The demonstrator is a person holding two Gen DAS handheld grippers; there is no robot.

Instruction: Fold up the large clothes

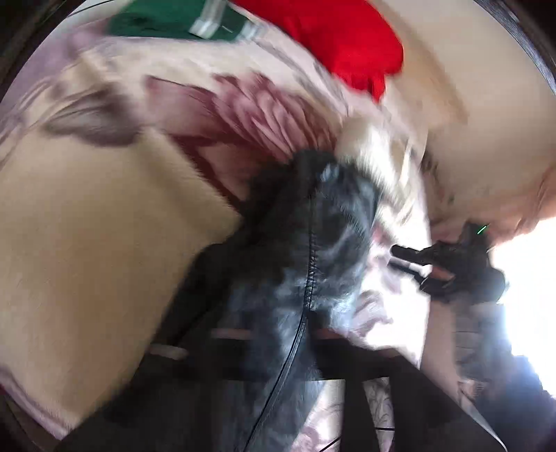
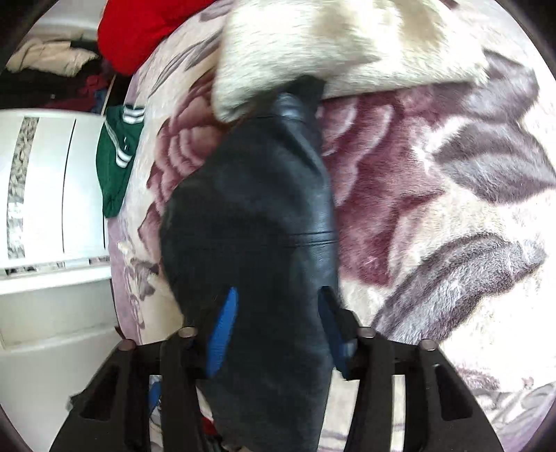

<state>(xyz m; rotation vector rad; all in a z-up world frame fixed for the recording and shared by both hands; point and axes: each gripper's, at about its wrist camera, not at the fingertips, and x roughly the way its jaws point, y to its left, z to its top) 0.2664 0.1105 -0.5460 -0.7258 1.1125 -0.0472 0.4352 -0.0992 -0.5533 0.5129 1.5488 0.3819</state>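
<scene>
Slippage first: right gripper [image 2: 278,330] clamped on black garment [image 2: 250,208], blue pads [image 2: 222,330] pressing a thick bunched fold from both sides. Smooth, leather-like panel on one side, so likely to slide out under a quick pull. Left gripper [image 1: 285,344] closed tight, black cloth running up from between its fingers; cannot tell through the blur whether any cloth is actually pinched. If not, only one end carried and the fold dragged crooked.

Second risk: far end of the garment tucked under cream fleece [image 2: 330,45], which could be hauled along and ruck the floral blanket [image 2: 434,215] beneath.

Position: on the blanket, nearer its edge beside the white furniture [image 2: 52,191] than the opposite one; green garment [image 2: 116,163] hanging over that edge, red garment [image 2: 139,31] towards the far corner.

Long axis running straight away from the right gripper towards the fleece, narrowing to a sleeve-like end pointing that way; roughly parallel to the furniture-side edge.
</scene>
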